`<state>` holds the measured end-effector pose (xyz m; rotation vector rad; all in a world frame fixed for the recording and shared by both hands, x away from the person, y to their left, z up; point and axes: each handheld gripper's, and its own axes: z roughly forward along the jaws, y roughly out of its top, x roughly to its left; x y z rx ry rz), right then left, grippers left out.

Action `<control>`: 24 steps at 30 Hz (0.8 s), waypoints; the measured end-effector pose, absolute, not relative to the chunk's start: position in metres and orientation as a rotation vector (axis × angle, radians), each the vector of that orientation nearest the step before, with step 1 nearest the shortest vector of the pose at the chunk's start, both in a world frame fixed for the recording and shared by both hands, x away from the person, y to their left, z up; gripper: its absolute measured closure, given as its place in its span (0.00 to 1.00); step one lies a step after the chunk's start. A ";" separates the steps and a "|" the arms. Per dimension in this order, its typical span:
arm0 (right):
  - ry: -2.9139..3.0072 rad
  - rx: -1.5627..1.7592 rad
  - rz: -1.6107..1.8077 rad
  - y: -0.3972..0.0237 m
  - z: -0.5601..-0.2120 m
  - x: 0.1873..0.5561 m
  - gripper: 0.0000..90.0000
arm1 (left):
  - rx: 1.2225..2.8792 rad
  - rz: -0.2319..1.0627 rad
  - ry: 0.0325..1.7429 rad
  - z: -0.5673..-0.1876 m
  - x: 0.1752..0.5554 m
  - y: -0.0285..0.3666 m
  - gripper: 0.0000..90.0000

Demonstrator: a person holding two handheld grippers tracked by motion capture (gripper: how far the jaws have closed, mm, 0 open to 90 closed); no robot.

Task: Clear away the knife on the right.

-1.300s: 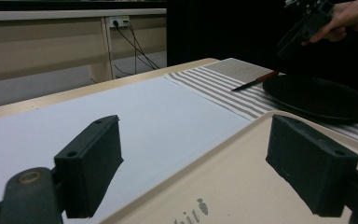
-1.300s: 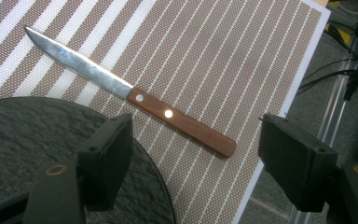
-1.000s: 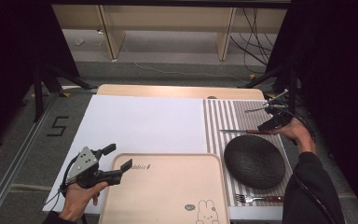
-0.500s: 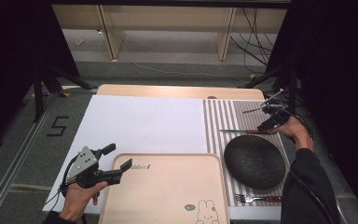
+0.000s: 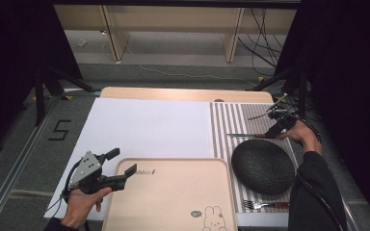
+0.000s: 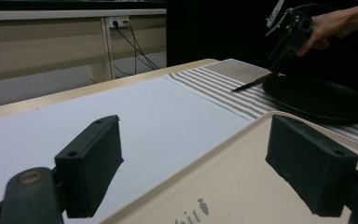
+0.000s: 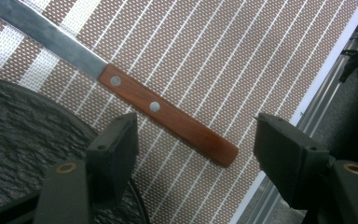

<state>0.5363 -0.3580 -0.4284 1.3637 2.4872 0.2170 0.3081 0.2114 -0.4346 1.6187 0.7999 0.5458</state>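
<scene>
Tray (image 5: 173, 192) sits at near edge of table (image 5: 183, 94), on the mat (image 5: 144, 127) covering the left & middle. Striped placemat (image 5: 231, 120) lies to the right of that mat. On the placemat: plate (image 5: 262, 166) just right of tray, knife (image 5: 244, 135) just behind plate w/ handle to the right, fork (image 5: 265, 205) in front of plate, near the table's near edge.

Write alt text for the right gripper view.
The right gripper hangs open over a knife, jaws on either side of its wooden handle, not touching. The knife lies on a striped placemat, beside a dark plate.
</scene>
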 end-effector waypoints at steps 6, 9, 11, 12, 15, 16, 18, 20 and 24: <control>2.497 1.370 0.185 -0.358 -0.430 0.537 0.36 | 1.623 0.546 0.795 -0.435 0.308 0.211 0.19; 2.505 1.361 0.176 -0.358 -0.432 0.537 0.36 | 1.621 0.545 0.796 -0.435 0.308 0.211 0.19; 2.496 1.370 0.161 -0.358 -0.434 0.537 0.36 | 1.623 0.544 0.796 -0.435 0.308 0.211 0.19; 2.502 1.368 0.158 -0.357 -0.434 0.537 0.36 | 1.623 0.545 0.795 -0.435 0.308 0.211 0.19; 2.499 1.357 0.159 -0.357 -0.437 0.537 0.36 | 1.624 0.546 0.802 -0.435 0.308 0.212 0.19; 2.501 1.379 0.171 -0.357 -0.437 0.537 0.37 | 1.624 0.545 0.804 -0.435 0.308 0.212 0.20; 2.505 1.357 0.184 -0.359 -0.439 0.538 0.37 | 1.620 0.541 0.811 -0.435 0.308 0.212 0.20; 2.512 1.358 0.168 -0.358 -0.439 0.539 0.37 | 1.621 0.542 0.811 -0.435 0.308 0.212 0.20; 2.516 1.368 0.148 -0.359 -0.439 0.539 0.37 | 1.626 0.546 0.808 -0.435 0.309 0.213 0.20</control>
